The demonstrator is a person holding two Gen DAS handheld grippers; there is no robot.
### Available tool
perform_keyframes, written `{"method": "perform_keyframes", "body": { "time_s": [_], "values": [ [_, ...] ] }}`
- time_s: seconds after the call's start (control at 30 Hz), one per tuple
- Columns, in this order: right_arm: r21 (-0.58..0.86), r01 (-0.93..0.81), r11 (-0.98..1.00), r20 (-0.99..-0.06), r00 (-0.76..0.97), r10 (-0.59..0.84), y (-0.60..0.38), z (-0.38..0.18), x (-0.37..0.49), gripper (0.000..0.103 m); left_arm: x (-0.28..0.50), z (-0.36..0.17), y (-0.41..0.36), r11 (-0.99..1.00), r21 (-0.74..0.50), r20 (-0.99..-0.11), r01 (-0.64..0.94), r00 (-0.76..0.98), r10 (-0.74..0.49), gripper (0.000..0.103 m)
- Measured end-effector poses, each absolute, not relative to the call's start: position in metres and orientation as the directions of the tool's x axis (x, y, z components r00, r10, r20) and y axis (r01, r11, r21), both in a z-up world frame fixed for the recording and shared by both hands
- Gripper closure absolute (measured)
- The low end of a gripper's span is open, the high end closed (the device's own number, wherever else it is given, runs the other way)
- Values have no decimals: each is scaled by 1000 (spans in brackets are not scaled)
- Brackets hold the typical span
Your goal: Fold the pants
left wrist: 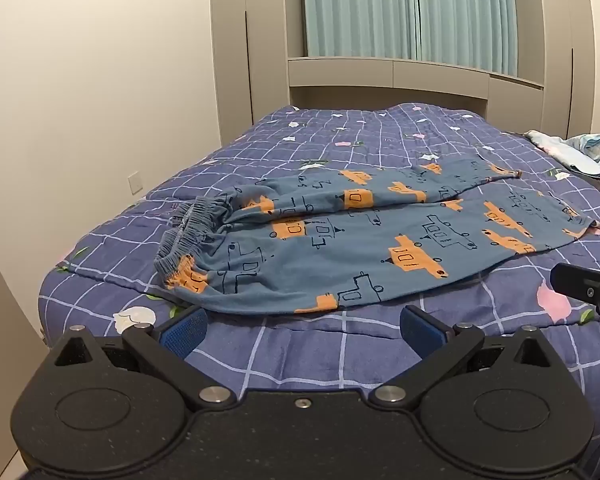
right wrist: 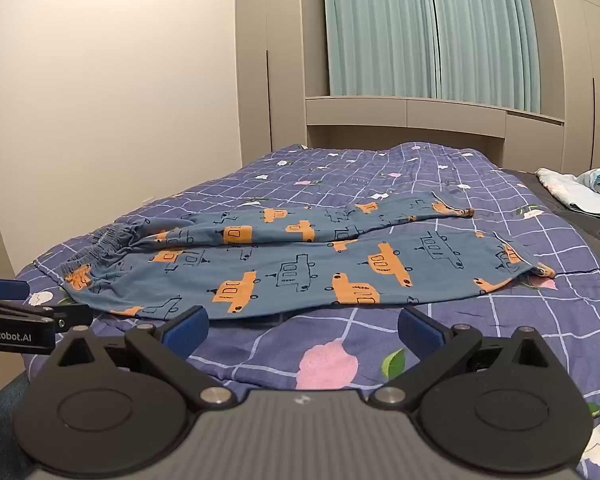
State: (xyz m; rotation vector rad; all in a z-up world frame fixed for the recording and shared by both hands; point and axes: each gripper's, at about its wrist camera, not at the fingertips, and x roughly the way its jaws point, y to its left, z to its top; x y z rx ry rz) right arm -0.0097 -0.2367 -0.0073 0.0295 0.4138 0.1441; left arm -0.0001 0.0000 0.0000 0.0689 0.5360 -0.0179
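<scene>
The pants lie spread flat on the bed just ahead of both claws, waistband toward the left claw. The left claw and the right claw hover released, jaws wide apart, grasping nothing.

I am looking at a bed wearing a purple checked quilt with flower prints. Blue pants with orange vehicle prints are lying flat across it, waistband to my left, both legs stretching right. A crumpled pale cloth is resting at the bed's far right edge.
</scene>
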Motion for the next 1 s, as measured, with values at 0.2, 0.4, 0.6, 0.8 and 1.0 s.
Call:
{"method": "perform_keyframes", "body": {
  "time_s": [0.2, 0.4, 0.6, 0.8, 1.0],
  "values": [
    [57, -134, 989, -405, 903, 145, -236, -7, -9, 0, 0, 0, 0, 997, 60, -510, 37, 860, -1, 0],
    [58, -133, 989, -398, 906, 145, -236, -7, -9, 0, 0, -1, 0, 997, 63, -509, 37, 861, 0, 0],
    [60, -135, 989, -396, 906, 148, -236, -8, -10, 0, 0, 0, 0, 997, 63, -509, 39, 860, -1, 0],
    [60, -134, 989, -395, 907, 147, -236, -9, -9, 0, -1, 1, 1, 997, 65, -509, 39, 861, 0, 0],
    [60, -134, 989, -397, 906, 147, -236, -7, -10, 0, -1, 1, 1, 997, 66, -510, 39, 860, 0, 0]
  ]
}}
